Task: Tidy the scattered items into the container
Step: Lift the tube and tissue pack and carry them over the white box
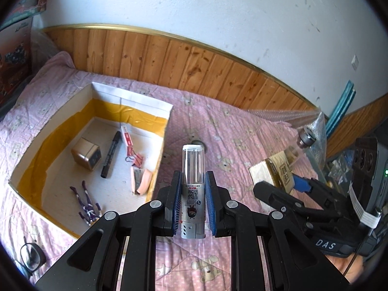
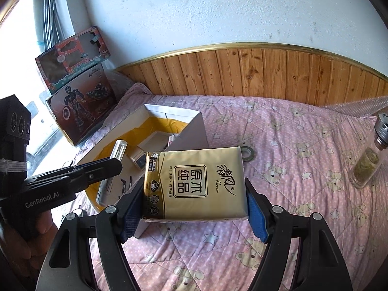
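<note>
My left gripper (image 1: pixel 193 189) is shut on a clear tube with a silver printed base (image 1: pixel 193 169), held above the pink bedspread just right of the open cardboard box (image 1: pixel 167 118). The box holds a small brown cube (image 1: pixel 85 153), a black marker (image 1: pixel 111 154), binder clips (image 1: pixel 135 158) and other small items. My right gripper (image 2: pixel 194 201) is shut on a gold tissue pack (image 2: pixel 196 181), held above the bed right of the box (image 2: pixel 194 126). The left gripper and its tube (image 2: pixel 118 150) show in the right wrist view, the right gripper and tissue pack (image 1: pixel 274 172) in the left wrist view.
A glass jar with a metal lid (image 2: pixel 369 162) lies on the bedspread at right. A tape roll (image 2: pixel 248 154) lies behind the tissue pack. Glasses (image 1: pixel 30 257) lie near the box's front corner. Toy boxes (image 2: pixel 80 111) stand at the left. Wood panelling (image 2: pixel 266 72) backs the bed.
</note>
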`<action>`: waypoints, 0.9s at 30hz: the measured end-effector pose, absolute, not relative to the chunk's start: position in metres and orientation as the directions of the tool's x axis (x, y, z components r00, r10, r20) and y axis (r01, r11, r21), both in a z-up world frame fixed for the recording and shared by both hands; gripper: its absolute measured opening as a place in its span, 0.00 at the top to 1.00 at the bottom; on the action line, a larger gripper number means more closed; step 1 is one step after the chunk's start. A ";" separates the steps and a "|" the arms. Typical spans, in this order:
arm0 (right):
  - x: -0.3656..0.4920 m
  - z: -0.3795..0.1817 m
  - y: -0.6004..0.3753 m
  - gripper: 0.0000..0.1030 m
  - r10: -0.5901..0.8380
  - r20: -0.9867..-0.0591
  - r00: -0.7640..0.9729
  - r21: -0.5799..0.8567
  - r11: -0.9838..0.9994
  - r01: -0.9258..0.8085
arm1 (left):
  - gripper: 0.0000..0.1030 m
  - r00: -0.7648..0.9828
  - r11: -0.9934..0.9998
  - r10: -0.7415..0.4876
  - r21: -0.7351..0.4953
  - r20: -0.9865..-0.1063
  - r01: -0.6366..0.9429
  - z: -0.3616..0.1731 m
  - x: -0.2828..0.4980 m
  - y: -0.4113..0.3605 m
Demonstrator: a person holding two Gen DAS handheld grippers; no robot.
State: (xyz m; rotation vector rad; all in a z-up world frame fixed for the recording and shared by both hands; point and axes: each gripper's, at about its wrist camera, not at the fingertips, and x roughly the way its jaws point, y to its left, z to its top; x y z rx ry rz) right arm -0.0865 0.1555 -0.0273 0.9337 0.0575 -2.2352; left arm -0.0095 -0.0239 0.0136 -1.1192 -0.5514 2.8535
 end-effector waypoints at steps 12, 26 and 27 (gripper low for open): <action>-0.080 -0.023 0.129 0.28 -0.625 -0.621 -0.472 0.217 -0.716 0.663 | 0.81 -0.768 -0.915 0.133 -0.375 -0.627 0.148 0.025 -0.006 -0.065; -0.059 -0.019 0.087 0.28 -0.666 -0.597 -0.446 0.195 -0.661 0.725 | 0.81 -0.771 -0.894 0.103 -0.398 -0.628 0.205 0.019 -0.005 -0.110; -0.058 -0.019 0.084 0.28 -0.668 -0.596 -0.447 0.189 -0.657 0.730 | 0.81 -0.770 -0.893 0.103 -0.399 -0.630 0.207 0.018 -0.005 -0.112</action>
